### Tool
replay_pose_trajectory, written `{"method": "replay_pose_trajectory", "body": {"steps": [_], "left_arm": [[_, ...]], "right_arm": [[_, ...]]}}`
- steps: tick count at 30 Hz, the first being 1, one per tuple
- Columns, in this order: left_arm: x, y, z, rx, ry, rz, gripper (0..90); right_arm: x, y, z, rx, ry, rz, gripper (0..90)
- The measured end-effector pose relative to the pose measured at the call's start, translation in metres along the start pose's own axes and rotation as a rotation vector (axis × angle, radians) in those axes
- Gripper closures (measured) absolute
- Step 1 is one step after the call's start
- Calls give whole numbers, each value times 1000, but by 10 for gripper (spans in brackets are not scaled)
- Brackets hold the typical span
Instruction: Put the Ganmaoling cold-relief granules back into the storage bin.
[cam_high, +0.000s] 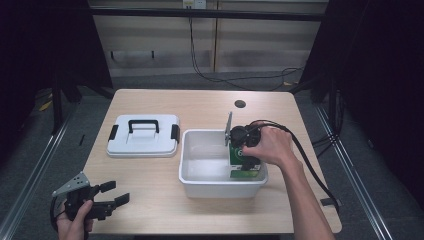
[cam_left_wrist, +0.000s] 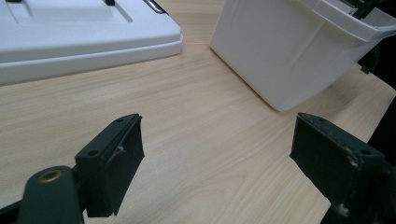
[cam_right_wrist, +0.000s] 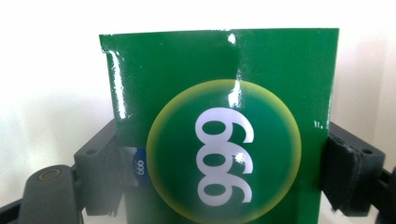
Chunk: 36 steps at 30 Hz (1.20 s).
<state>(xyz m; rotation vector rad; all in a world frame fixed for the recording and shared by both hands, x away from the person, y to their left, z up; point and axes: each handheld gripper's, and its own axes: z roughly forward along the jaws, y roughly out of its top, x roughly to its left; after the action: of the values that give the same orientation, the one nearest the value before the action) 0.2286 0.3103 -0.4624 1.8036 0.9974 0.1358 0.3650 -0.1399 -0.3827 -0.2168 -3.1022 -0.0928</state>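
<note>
At the near left corner of the light wooden table (cam_high: 150, 175), the left gripper (cam_high: 111, 195) rests low in the person's left hand (cam_high: 75, 222), its jaws spread wide with nothing between them; the left gripper view shows bare wood between the two black pads (cam_left_wrist: 116, 161). It takes no part in the work at this moment.

Further along, the flat white plastic lid with a black handle and black side clips (cam_high: 144, 135) lies on the table just left of the bin, fully off and apart from it.

Right of centre stands the white rectangular plastic bin (cam_high: 200, 187), open on top. Inside it, toward its right end, is the glossy green cardboard box with a yellow-ringed circle and white numerals (cam_right_wrist: 224, 116). It stands upright against the near right corner in the high view (cam_high: 243, 162).

The right gripper (cam_high: 245, 150) reaches down into the bin from above, held by the right hand (cam_high: 270, 145), and its jaws are clamped on the two sides of the green box.

By the look of it, the opening of the bin is done and the box is either just being set in or about to be lifted out; I cannot tell which. Either way, the release or the lift is left, and the lid has yet to go back on.
</note>
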Motion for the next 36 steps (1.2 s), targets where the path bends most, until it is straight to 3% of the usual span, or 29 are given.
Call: {"method": "replay_pose_trajectory", "body": {"steps": [19, 36], "left_arm": [[0, 0, -1, -1, -4, 0, 167], [0, 0, -1, -2, -6, 1, 167]], "right_arm": [[-6, -1, 24, 20, 5, -20, 153], [-7, 3, 39, 50, 3, -5, 147]]}}
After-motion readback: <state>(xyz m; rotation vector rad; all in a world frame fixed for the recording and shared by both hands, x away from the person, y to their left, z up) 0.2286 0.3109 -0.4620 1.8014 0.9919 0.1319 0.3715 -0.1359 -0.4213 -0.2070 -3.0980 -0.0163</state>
